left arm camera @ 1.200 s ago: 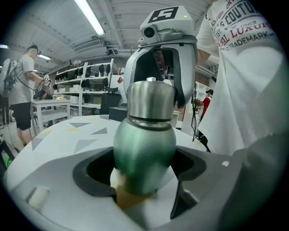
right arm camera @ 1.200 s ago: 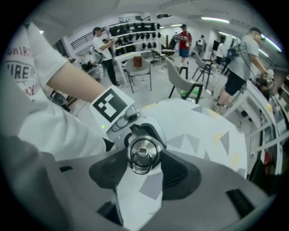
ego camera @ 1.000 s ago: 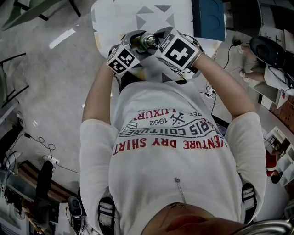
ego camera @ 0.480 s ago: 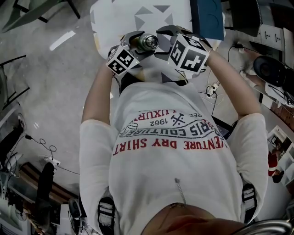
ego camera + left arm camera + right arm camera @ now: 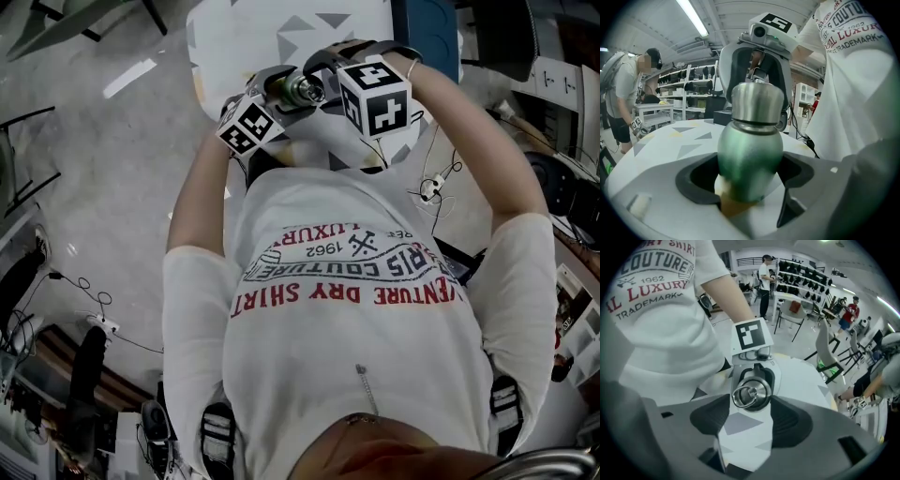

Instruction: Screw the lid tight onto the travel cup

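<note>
The travel cup has a green body and a steel lid seated on top. My left gripper is shut on the green body and holds it over the table's near edge. In the right gripper view the lid shows end-on with its ring. My right gripper points straight at the lid. Its jaws are closing, one pad on each side of the lid, with a gap to it on both sides. In the head view the lid sits between the two marker cubes.
The white table with grey triangles lies under and beyond the cup, with a dark blue box at its far right. A person stands by shelves in the background. Chairs stand beyond the table.
The right gripper has let go of the lid and turned about it, and its forearm has swung toward the table. The left gripper and the cup have stayed put.
</note>
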Demonstrator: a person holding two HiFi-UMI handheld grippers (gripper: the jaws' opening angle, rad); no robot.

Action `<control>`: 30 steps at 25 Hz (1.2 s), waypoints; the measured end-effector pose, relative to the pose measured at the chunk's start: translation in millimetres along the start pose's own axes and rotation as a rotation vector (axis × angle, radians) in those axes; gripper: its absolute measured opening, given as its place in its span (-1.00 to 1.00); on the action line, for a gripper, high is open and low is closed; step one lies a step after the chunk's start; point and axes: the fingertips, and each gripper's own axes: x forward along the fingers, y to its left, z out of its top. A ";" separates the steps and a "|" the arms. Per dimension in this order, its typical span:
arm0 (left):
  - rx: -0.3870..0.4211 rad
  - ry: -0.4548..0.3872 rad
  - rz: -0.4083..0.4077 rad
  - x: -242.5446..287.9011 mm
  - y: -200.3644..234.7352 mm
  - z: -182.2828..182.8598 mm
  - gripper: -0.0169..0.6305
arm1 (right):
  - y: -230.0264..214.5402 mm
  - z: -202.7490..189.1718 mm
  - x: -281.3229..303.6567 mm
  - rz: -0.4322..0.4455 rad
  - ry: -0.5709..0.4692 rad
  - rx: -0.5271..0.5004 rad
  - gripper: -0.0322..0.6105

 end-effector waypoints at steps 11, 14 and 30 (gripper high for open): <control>-0.002 0.009 -0.002 -1.0 -0.8 0.5 0.24 | -3.2 3.1 1.0 -0.005 -0.017 0.031 -0.09; 0.003 0.005 -0.001 -1.1 -0.4 2.5 0.24 | -4.1 3.6 1.7 -0.044 -0.024 0.097 -0.09; 0.005 0.004 0.005 -0.3 2.7 -0.3 0.24 | -14.6 2.7 2.0 -0.340 -0.073 0.701 -0.09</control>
